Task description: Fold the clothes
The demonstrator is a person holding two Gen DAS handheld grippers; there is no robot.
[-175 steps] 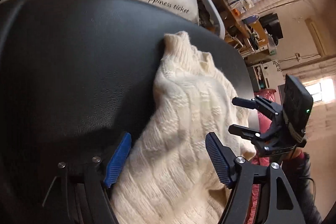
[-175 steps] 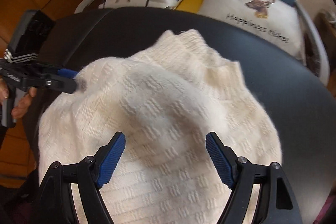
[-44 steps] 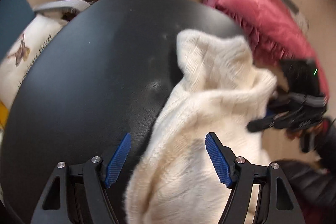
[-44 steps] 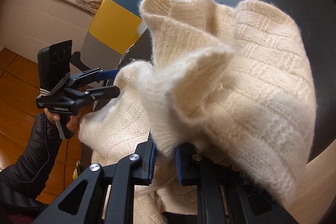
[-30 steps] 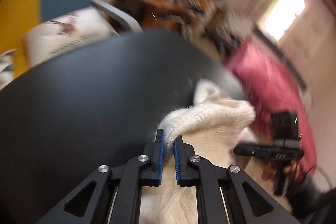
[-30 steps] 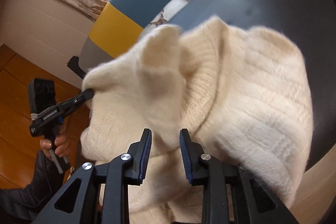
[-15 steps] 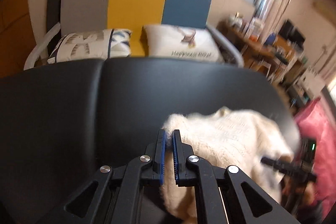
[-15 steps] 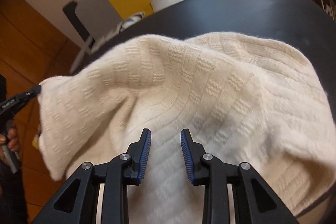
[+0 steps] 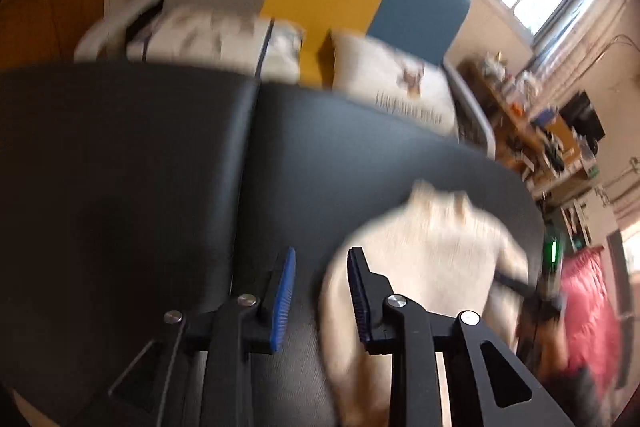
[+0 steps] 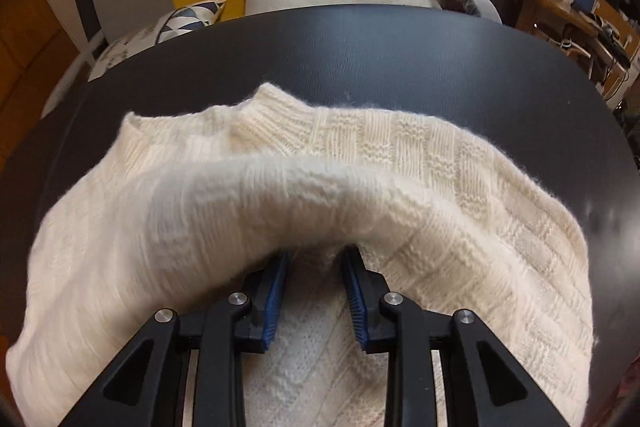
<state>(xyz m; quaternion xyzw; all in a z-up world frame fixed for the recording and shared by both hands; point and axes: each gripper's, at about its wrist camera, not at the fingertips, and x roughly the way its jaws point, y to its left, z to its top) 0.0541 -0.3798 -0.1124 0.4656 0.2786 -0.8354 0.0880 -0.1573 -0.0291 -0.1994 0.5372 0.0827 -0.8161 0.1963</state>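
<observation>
Sweater [image 10: 400,187] doubled over near the front edge of black table [image 10: 360,47], collar toward the table's far side. Left gripper [image 9: 319,293], clamped on a knit corner a second ago, now opening with only bare tabletop between its pads, the dropped edge just beside. Right gripper [image 10: 316,259] narrowly parted, tips buried under the top fold; grip or no grip, impossible to tell. One fold apparently laid; smoothing or a second fold likely next.

black table [image 10: 400,39] — cream sweater [image 10: 440,167] on it
</observation>
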